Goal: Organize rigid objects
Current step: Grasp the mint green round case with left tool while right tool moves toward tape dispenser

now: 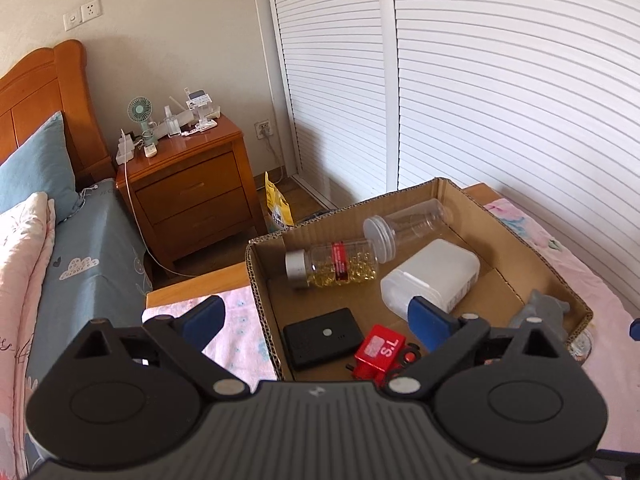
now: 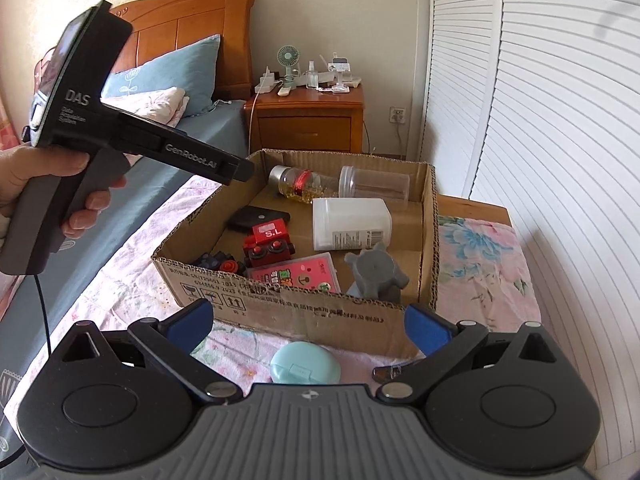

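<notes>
A cardboard box [image 2: 304,312] stands on a table with a pink floral cloth. It holds a capsule bottle [image 1: 334,264], a clear empty jar [image 1: 408,226], a white container [image 1: 432,276], a black device [image 1: 322,338], a red toy train [image 1: 382,354], a pink card case [image 2: 298,274] and a grey toy figure [image 2: 376,272]. My left gripper [image 1: 316,320] is open and empty above the box's near left corner. My right gripper [image 2: 308,326] is open and empty in front of the box. A teal oval case [image 2: 306,368] lies on the cloth between its fingers. A small dark object [image 2: 386,372] lies by the right finger.
The left gripper's handle, held in a hand [image 2: 40,176], hangs over the box's left side. A bed [image 1: 80,264] with blue pillow lies left. A wooden nightstand [image 1: 192,188] with a fan and clutter stands behind. White louvred doors [image 1: 500,100] fill the right.
</notes>
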The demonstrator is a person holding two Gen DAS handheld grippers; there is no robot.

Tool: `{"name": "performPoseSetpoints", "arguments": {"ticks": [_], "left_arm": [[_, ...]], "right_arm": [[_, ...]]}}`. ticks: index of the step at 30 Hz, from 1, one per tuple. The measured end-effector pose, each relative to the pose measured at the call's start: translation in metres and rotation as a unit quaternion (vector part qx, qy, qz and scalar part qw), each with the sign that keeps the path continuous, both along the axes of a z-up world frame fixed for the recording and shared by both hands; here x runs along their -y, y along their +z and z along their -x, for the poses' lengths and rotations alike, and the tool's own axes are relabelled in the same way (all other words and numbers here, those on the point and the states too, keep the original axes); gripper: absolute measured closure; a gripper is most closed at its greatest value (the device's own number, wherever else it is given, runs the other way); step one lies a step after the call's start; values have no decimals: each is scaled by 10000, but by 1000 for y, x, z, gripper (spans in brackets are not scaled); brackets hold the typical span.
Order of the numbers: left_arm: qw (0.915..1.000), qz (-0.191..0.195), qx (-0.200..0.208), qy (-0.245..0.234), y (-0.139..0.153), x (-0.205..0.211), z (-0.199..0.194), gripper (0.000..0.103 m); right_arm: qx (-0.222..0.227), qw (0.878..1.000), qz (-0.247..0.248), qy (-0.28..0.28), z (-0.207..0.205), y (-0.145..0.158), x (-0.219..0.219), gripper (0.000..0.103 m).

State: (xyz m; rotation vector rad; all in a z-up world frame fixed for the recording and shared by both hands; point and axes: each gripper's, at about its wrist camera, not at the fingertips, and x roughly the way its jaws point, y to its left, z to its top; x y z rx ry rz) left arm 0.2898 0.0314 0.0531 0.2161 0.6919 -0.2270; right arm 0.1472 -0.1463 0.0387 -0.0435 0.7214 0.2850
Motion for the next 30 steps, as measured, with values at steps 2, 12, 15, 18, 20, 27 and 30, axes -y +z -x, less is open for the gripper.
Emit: {"name": "performPoseSetpoints", "arguments": {"ticks": [2, 12, 15, 18, 20, 27, 30], "left_arm": [[10000, 30, 10, 22, 2, 1, 9, 5], [9997, 233, 51, -59, -2, 24, 79, 3], [9995, 307, 44, -35, -10, 34, 98, 3], [9992, 404, -75, -30, -22, 46, 109, 3], [9987, 462, -226, -21, -34, 55, 113, 3], [9953, 685, -678, 119, -71, 81, 112, 3], [9948, 691, -726, 156, -84, 93, 109, 3]], "right_arm": [[18, 9999, -41, -95, 7, -2, 6, 0], [-37, 9974, 88, -716, 34, -29, 43, 0], [-91, 9965, 177, -818, 40, -41, 53, 0], [-177, 9960, 127, -871, 45, -51, 63, 0], [-245, 9954, 121, -917, 47, -60, 69, 0], [-400, 9943, 227, -961, 55, -81, 80, 0], [-437, 9940, 208, -980, 58, -84, 85, 0]]}}
